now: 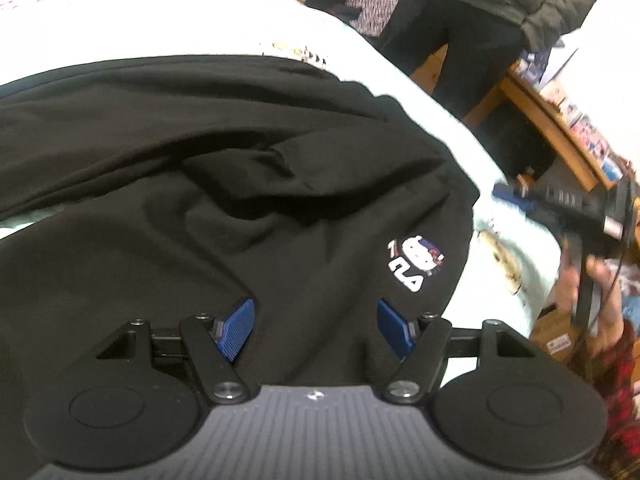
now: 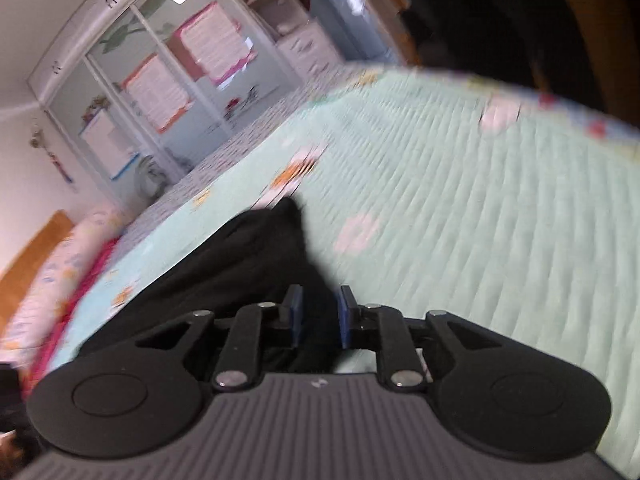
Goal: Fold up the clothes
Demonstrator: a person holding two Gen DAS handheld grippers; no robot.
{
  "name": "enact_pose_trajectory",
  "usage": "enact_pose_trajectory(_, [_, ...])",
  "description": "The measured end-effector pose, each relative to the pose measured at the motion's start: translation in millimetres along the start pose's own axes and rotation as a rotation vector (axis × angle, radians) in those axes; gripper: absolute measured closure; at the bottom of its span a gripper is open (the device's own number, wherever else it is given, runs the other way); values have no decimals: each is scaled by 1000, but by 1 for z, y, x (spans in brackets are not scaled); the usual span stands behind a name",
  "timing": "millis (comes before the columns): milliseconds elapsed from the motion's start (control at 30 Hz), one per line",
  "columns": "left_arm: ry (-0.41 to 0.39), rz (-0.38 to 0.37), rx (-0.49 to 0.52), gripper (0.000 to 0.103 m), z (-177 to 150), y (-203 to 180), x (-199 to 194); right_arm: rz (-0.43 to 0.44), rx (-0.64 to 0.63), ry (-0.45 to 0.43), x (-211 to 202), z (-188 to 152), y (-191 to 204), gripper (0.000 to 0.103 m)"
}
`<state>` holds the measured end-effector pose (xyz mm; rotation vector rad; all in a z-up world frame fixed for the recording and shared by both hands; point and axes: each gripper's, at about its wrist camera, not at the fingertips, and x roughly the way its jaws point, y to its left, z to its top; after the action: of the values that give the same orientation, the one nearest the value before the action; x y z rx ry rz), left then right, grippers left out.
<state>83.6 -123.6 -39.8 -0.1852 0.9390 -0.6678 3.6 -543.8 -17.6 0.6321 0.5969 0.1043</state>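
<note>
- The left hand-held gripper [image 1: 316, 330] hovers with its pads wide apart over the black garment [image 1: 192, 184], gripping nothing; the cartoon logo [image 1: 416, 264] sits at 1 o'clock.
- The garment lies rumpled on the bed [image 1: 208, 20], so the folding looks barely begun.
- The right hand-held gripper [image 2: 319, 316] is nearly closed, apparently pinching a black fabric edge; the bedspread [image 2: 460, 184] stretches away toward 2 o'clock.

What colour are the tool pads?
Blue, ribbed pads on black linkages; clearest in the left wrist view.
</note>
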Motion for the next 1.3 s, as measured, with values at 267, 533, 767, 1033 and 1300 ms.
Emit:
enact_pose_trajectory(267, [-82,27,-158,32,-17,23,-48,59,160,110,11,-34,7,65])
enact_pose_trajectory(533, [-149,78,-313,32,-48,60,-105,130,344,130,12,-56,6,56])
enact_pose_trajectory(767, [-169,68,-396,32,-66,78,-121,149,434,93,12,-54,4,53])
enact_pose_trajectory(1033, [-206,85,-485,32,-96,87,-155,34,328,-7,-3,-65,19,100])
enact_pose_trajectory(1300, [-323,181,-612,33,-134,112,-214,-15,347,6,-7,-80,2,99])
